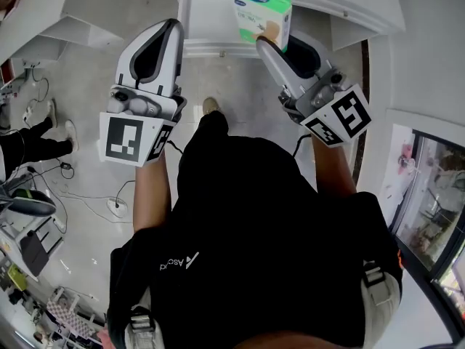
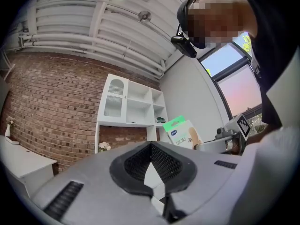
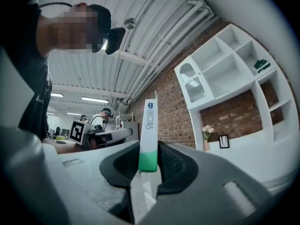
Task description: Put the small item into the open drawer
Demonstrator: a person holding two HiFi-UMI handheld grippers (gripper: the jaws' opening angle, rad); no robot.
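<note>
The small box (image 1: 263, 11) was up high, stuck between the jaws of the right gripper (image 1: 285, 43), right over the open drawer (image 1: 207, 20). The jaws were only a little apart and squeezed the box's green end. The left gripper (image 1: 168, 31) held nothing, and its jaws were together. Only the head view showed the drawer. The right gripper view showed the box (image 3: 149, 135) from its thin side. The left gripper view showed its flat front (image 2: 183, 132).
</note>
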